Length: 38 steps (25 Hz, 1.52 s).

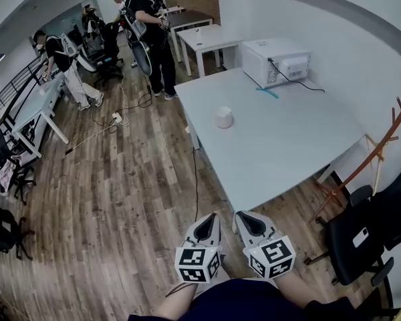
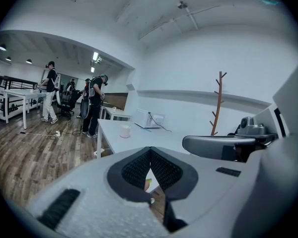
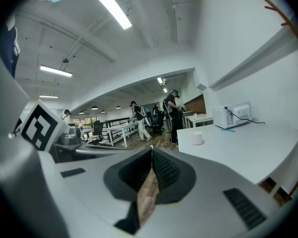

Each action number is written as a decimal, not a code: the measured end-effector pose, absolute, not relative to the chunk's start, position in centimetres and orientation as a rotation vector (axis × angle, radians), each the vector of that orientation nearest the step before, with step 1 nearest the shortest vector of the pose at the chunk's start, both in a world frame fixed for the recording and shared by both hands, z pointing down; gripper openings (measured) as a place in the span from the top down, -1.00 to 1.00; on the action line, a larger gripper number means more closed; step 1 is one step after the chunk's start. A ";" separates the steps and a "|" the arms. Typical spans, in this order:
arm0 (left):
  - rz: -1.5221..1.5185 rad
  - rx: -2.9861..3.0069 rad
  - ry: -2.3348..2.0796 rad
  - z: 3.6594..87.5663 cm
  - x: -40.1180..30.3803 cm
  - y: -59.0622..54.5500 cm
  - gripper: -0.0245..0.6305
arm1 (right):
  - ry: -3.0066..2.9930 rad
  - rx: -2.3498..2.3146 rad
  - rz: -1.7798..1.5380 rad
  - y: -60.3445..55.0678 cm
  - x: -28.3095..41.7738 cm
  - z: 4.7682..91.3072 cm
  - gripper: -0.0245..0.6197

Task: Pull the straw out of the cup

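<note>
A small white lidded cup (image 1: 224, 117) stands on the white table (image 1: 281, 152), toward its far left side; it also shows in the left gripper view (image 2: 125, 131) and the right gripper view (image 3: 197, 138). I see no straw rising from it. A thin blue straw (image 1: 267, 92) lies flat on the table beside the microwave. My left gripper (image 1: 210, 217) and right gripper (image 1: 243, 215) hover side by side off the table's near edge, far from the cup. Each has its jaws shut tip to tip with nothing between them (image 2: 150, 148) (image 3: 152, 148).
A white microwave (image 1: 275, 60) with a black cable sits at the table's far end. A wooden coat stand (image 1: 381, 146) and a black chair (image 1: 364, 236) are to the right. Another white table (image 1: 207, 39) and several people (image 1: 150, 32) are beyond. Cables lie on the wood floor (image 1: 120, 119).
</note>
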<state>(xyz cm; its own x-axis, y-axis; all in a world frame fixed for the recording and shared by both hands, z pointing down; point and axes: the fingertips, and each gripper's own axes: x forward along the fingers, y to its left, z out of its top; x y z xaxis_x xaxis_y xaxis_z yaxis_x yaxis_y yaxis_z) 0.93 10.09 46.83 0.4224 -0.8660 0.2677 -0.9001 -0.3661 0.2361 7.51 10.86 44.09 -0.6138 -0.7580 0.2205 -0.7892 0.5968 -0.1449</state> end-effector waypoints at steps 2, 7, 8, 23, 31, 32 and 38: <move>0.135 2.336 -1.512 46.9 0.2 8.9 0.87 | -2.683 1.312 0.336 9.6 6.8 43.9 0.83; 0.134 2.340 -1.497 46.8 -1.6 5.6 0.87 | -2.671 1.336 0.323 6.4 5.2 43.7 0.83; 0.136 2.342 -1.491 46.8 -2.0 5.0 0.87 | -2.668 1.343 0.324 5.8 4.8 43.7 0.83; 0.174 2.379 -1.411 46.4 -7.5 -2.8 0.87 | -2.605 1.409 0.327 -2.1 -0.6 43.6 0.83; 0.200 2.403 -1.363 47.0 -11.5 -6.5 0.87 | -2.582 1.457 0.316 -5.9 -4.5 43.6 0.83; 0.202 2.406 -1.359 47.1 -11.9 -7.0 0.87 | -2.579 1.459 0.314 -6.3 -4.9 43.7 0.83; 0.207 2.426 -1.335 47.4 -13.6 -9.3 0.87 | -2.560 1.476 0.303 -8.4 -6.8 43.9 0.83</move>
<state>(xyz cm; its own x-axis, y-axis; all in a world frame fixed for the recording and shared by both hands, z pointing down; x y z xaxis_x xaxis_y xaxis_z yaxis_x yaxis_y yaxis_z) -13.58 -9.29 47.38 0.5420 -0.7859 0.2977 -0.8391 -0.4870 0.2421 -6.84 -8.41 43.92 -0.4951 -0.8329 0.2473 -0.8677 0.4889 -0.0903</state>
